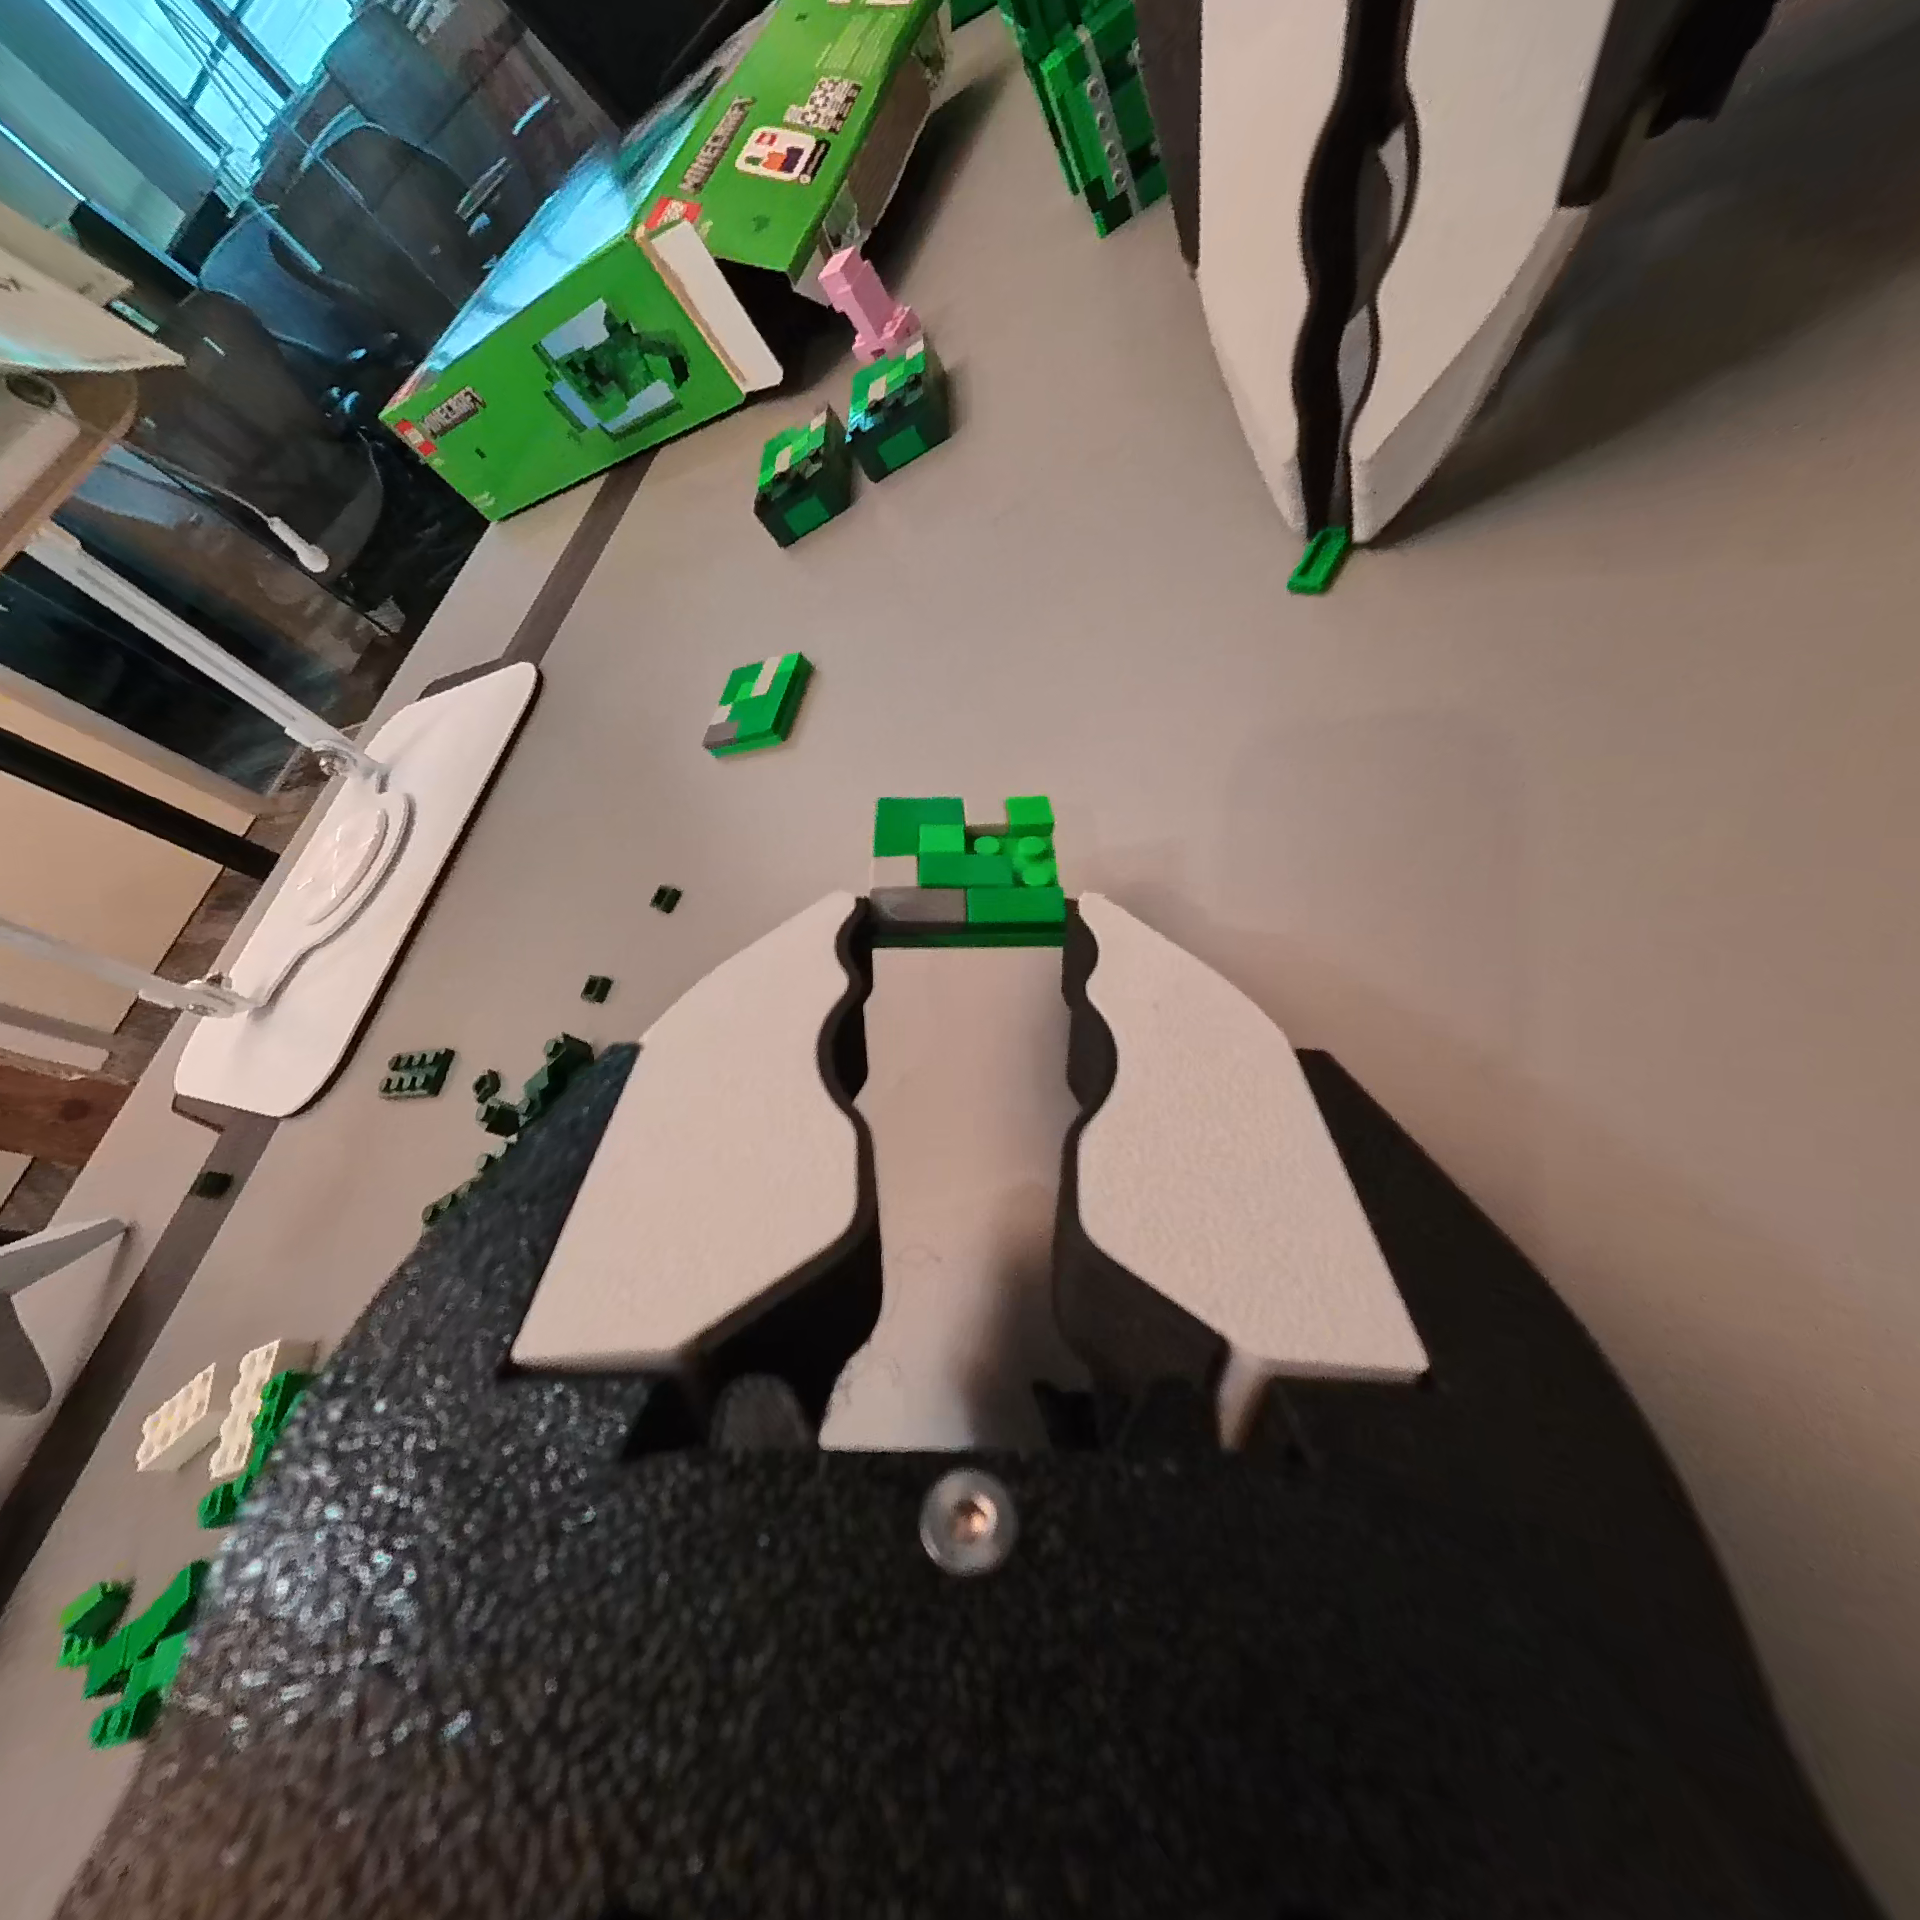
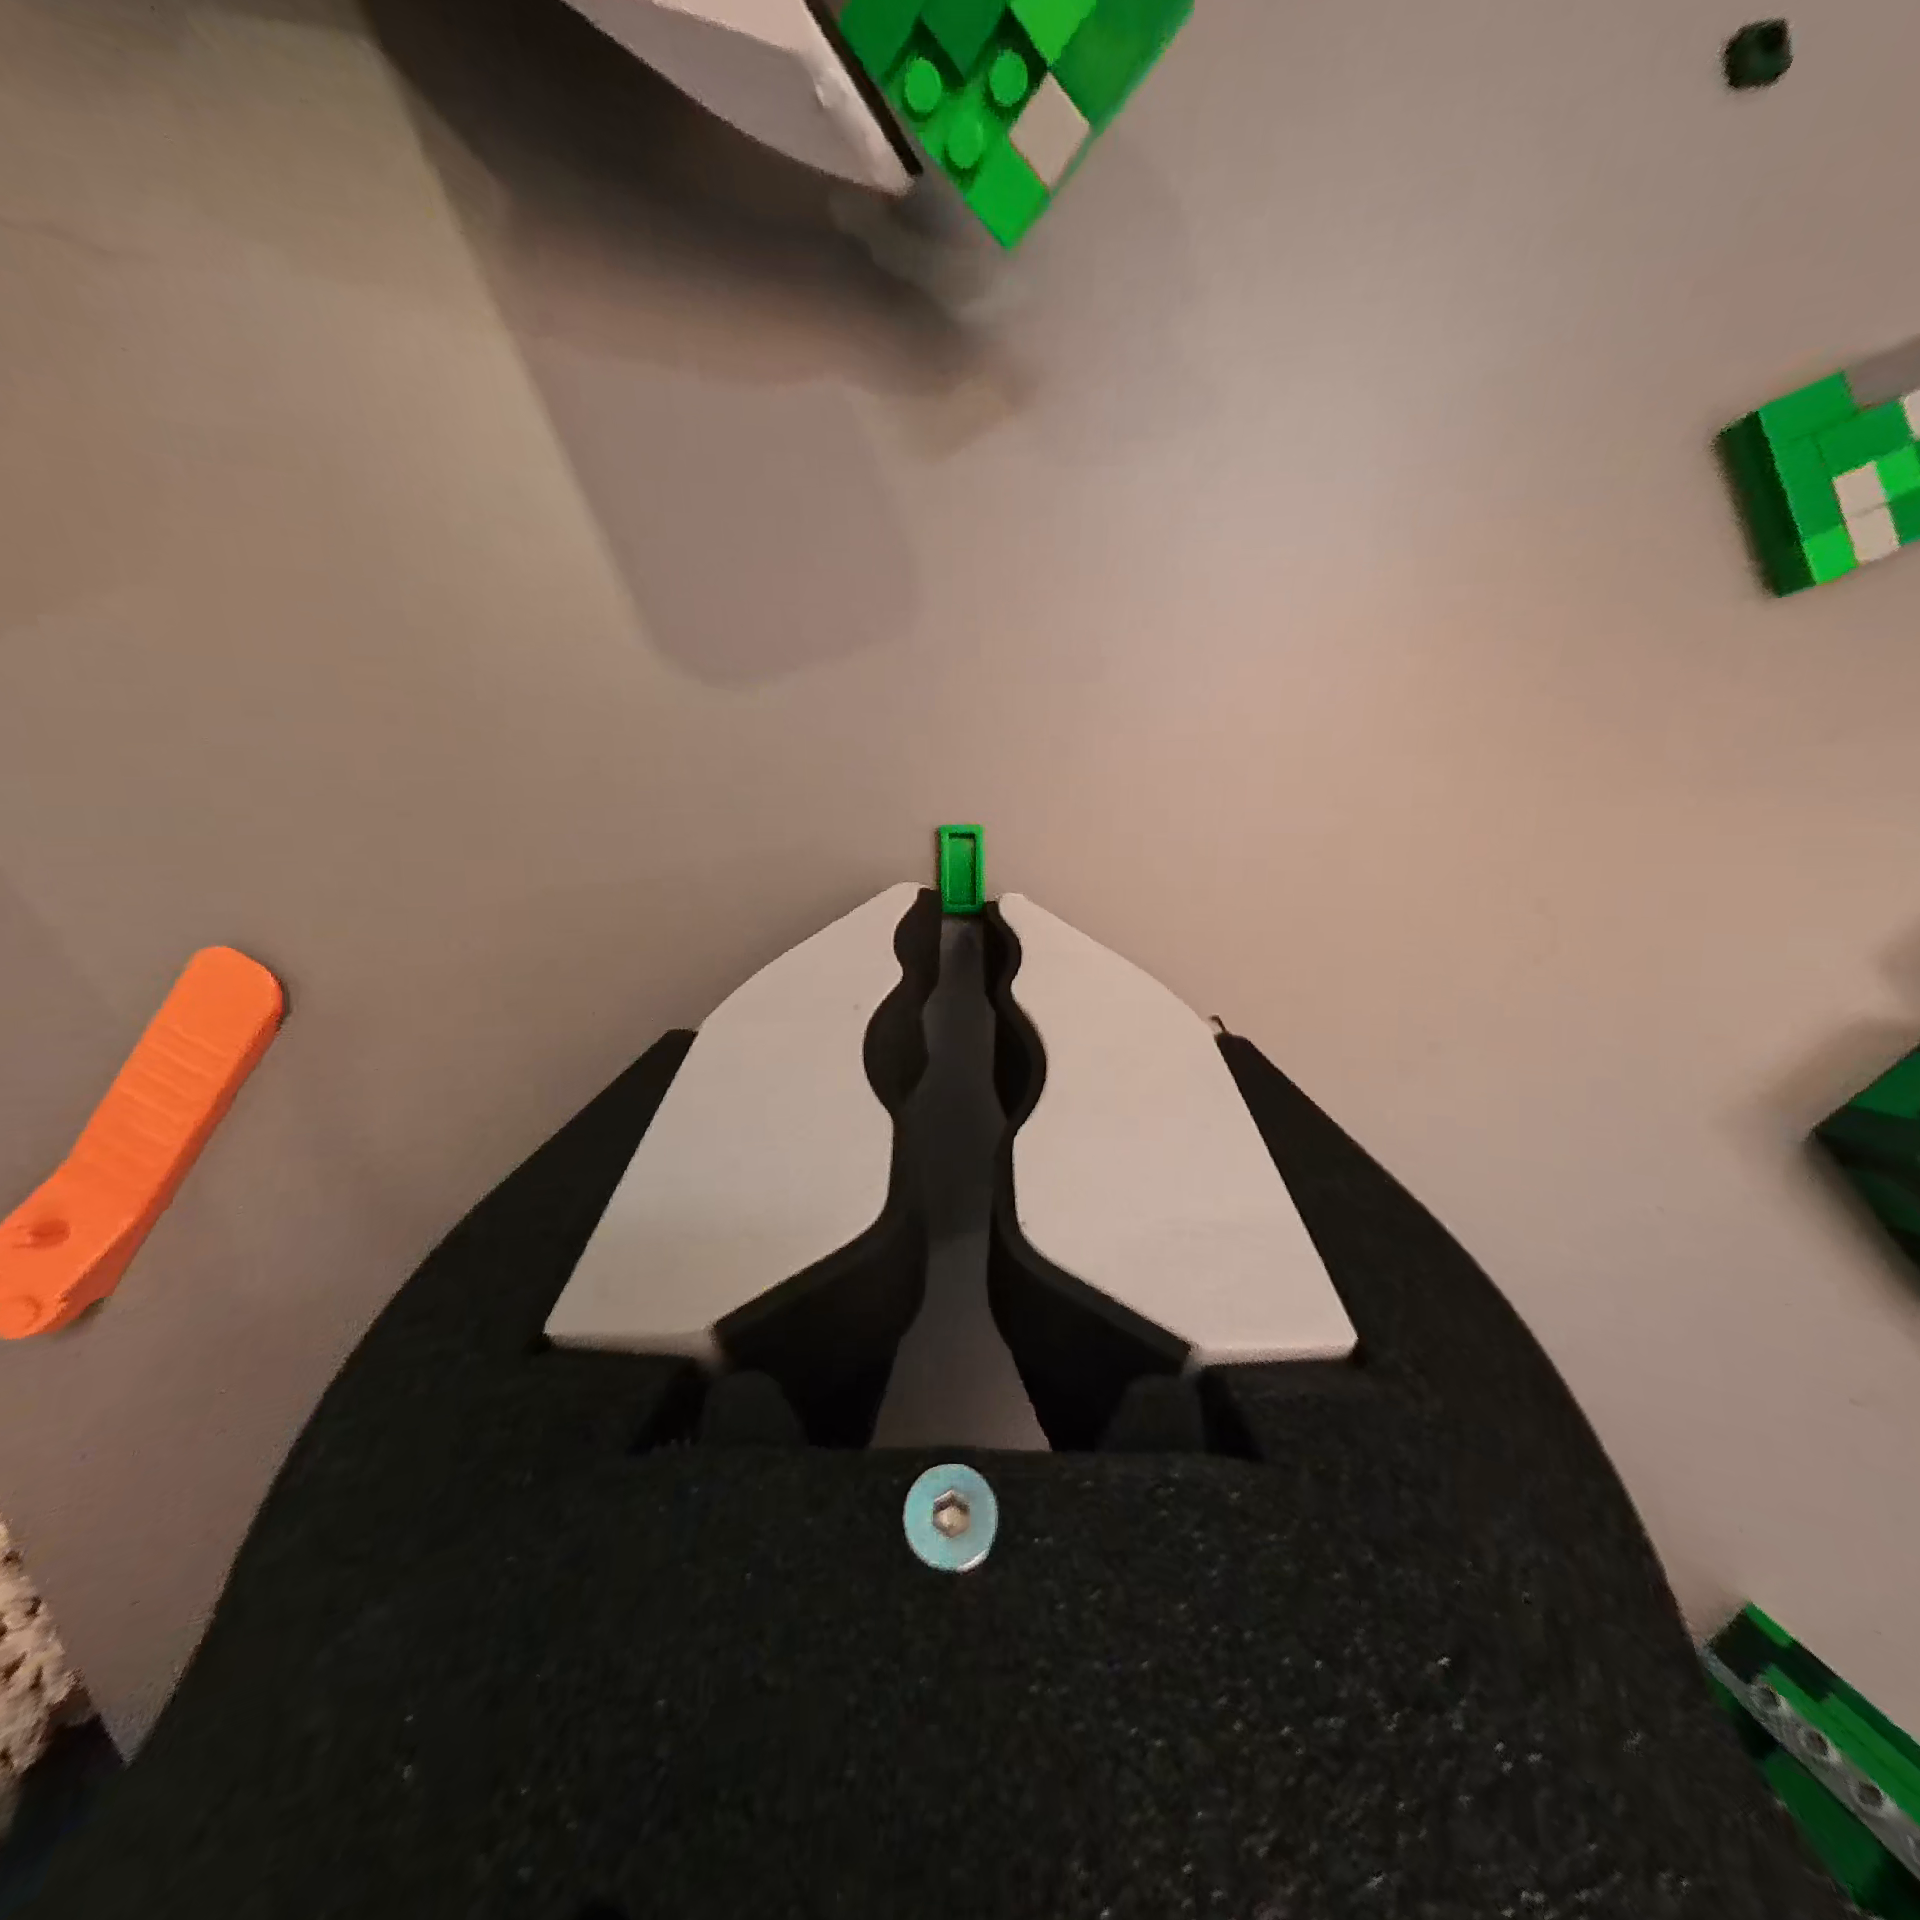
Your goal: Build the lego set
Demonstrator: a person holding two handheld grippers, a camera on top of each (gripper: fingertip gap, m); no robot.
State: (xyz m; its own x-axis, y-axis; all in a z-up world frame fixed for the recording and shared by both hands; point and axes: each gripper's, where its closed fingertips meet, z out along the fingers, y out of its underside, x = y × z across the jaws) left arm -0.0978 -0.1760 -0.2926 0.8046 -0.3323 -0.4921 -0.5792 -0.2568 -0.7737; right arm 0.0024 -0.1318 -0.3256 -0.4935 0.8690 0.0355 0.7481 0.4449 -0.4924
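My left gripper (image 1: 966,914) is shut on a flat green panel (image 1: 971,857) of tiles with a grey and a white tile and three bare studs; it holds it above the grey table. The panel also shows at the top of the right wrist view (image 2: 997,104). My right gripper (image 2: 961,902) is shut on a small bright green tile (image 2: 958,869), held on edge above the table. That gripper and its tile (image 1: 1317,561) show at the upper right of the left wrist view.
A second tiled panel (image 1: 756,704) lies on the table. Two small green cube builds (image 1: 852,442), a pink figure (image 1: 868,301), the green set box (image 1: 634,312) and a tall green build (image 1: 1091,104) stand beyond. Loose green and white bricks (image 1: 208,1455) lie left. An orange brick separator (image 2: 135,1132) lies left. The left gripper's tips are roughly 12 cm from the right gripper's. Measured from the fingertips, the orange brick separator (image 2: 135,1132) is 15 cm or so from the right gripper and 20 cm from the left.
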